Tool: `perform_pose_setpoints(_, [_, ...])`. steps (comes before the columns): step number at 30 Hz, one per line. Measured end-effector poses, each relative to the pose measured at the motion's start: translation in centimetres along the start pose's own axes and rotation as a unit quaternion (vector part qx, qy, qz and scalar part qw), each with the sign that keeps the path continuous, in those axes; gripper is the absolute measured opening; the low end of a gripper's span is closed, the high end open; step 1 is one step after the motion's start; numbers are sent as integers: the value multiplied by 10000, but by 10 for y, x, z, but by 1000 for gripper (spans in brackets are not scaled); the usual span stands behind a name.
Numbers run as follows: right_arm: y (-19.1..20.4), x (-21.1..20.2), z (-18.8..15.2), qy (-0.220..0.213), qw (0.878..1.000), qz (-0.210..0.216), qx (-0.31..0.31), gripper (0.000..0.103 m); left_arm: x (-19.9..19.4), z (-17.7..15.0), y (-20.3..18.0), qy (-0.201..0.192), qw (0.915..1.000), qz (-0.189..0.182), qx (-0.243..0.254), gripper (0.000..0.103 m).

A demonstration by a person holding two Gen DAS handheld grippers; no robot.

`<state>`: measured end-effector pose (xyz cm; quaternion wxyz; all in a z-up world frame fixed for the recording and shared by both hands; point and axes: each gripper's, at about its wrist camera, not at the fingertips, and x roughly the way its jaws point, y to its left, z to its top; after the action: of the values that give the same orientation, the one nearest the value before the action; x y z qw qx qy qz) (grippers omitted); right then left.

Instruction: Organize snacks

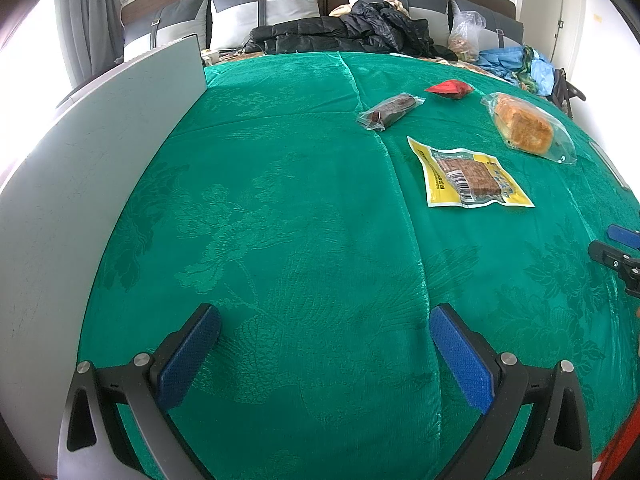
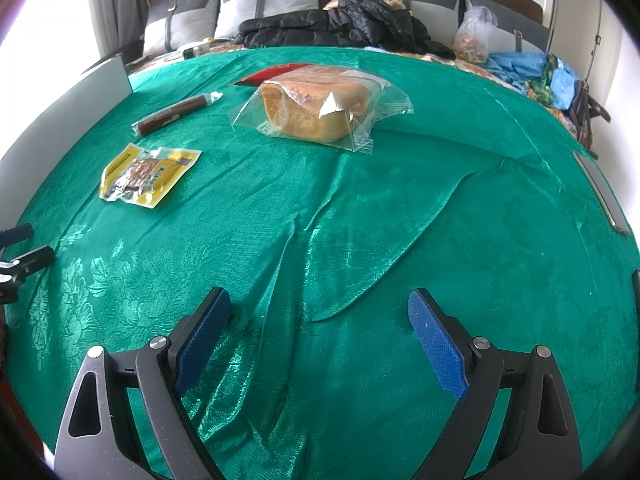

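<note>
The left claw (image 1: 325,344) has its two blue pads (image 1: 188,356) wide apart and holds nothing; below it lies only the green cloth (image 1: 280,220) that covers the bench. Ahead of this claw and to its right, the yellow flat packet (image 1: 468,176) lies on the cloth. Beyond the packet lies the dark sausage stick (image 1: 390,112) in clear wrap, and further back the red packet (image 1: 448,89). To the right of these lies the wrapped bread loaf (image 1: 524,126). On the left of this claw, a grey board (image 1: 80,184) stands along the edge of the cloth.

The right claw (image 2: 320,330) is also spread apart and empty, over a folded wrinkle in the green cloth (image 2: 440,208). Straight ahead of it, well apart, lies the bread loaf (image 2: 316,108) in its clear bag, with the red packet (image 2: 276,72) just behind it. Ahead and to the left lie the yellow packet (image 2: 148,176) and, further, the sausage stick (image 2: 176,112). At the far left edge of this view, the tips of the left claw (image 2: 22,246) show. Behind the bench stands a bed with a black jacket (image 2: 344,26).
</note>
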<state>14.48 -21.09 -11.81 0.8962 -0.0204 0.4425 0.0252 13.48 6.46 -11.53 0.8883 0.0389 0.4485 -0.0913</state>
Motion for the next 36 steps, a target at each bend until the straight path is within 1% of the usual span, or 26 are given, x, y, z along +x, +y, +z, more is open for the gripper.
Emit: perform_pose_setpoints(36, [-1, 2, -2, 5, 10000, 6, 29, 94, 0, 0, 1, -5, 10000, 6, -9, 103])
